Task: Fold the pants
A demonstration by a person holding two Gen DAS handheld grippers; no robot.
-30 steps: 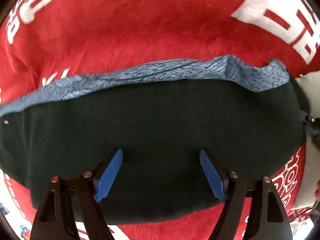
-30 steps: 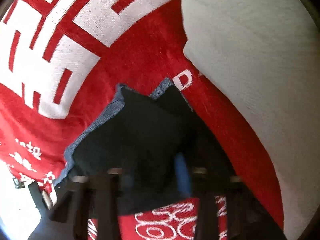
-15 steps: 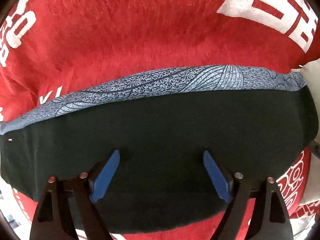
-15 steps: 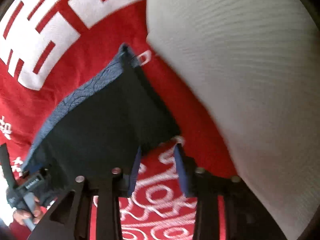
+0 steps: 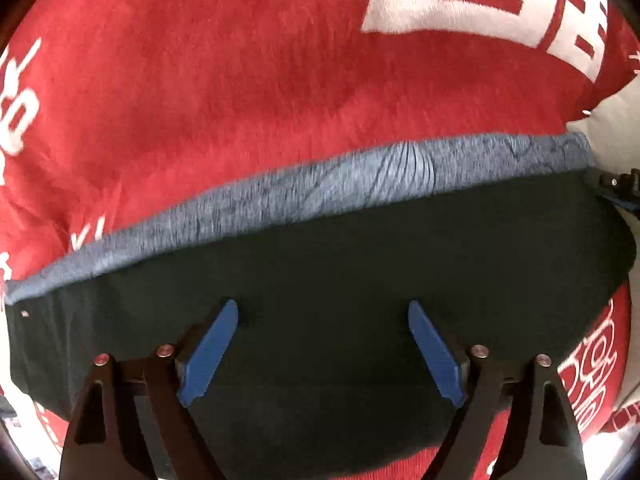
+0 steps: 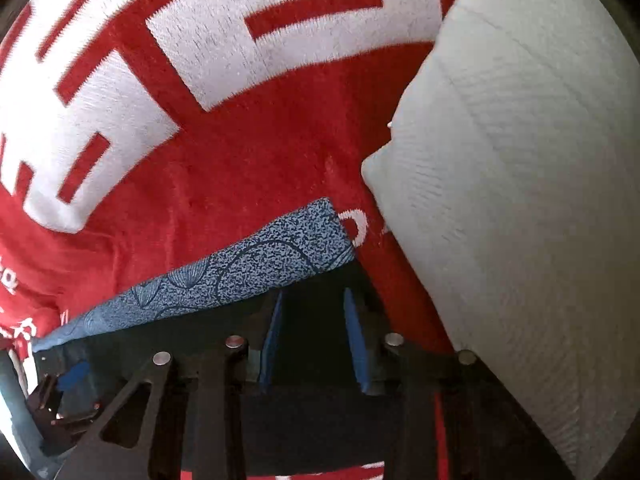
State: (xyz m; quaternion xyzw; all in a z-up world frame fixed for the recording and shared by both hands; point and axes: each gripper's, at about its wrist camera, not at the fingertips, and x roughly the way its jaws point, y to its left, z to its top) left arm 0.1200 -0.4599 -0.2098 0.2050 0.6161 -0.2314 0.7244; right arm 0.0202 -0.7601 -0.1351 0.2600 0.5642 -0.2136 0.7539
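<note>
Our left gripper (image 5: 323, 354) points straight down over the folded pants (image 5: 340, 264), its two blue pads (image 5: 210, 354) spread wide with nothing pinched between them; its jaws have just been opening wider. The dark cloth lies directly under and between those pads, flat, reaching out past both of them to either side. Ahead of this gripper runs the mottled blue band (image 5: 360, 178) of the pants, a long strip along the far edge of the dark fabric. Beyond that band lies the red blanket (image 5: 240, 80) with its white lettering, which carries the pants.

Our right gripper (image 6: 314, 344) tilts steeply downward at the end of the pants (image 6: 312, 420). Its jaws stand partly apart and have just been closing a little; dark cloth shows in the gap between the blue pads (image 6: 272, 344), but the pads do not press on it, so we read this gripper as released. The blue band (image 6: 256, 272) ends just ahead of it and slightly to its left. To its right, a white pillow (image 6: 520, 200) rests on the red blanket (image 6: 248, 160), close beside the corner of the pants. At the lower left of the right wrist view, part of the other gripper's black frame shows, blurred.
</note>
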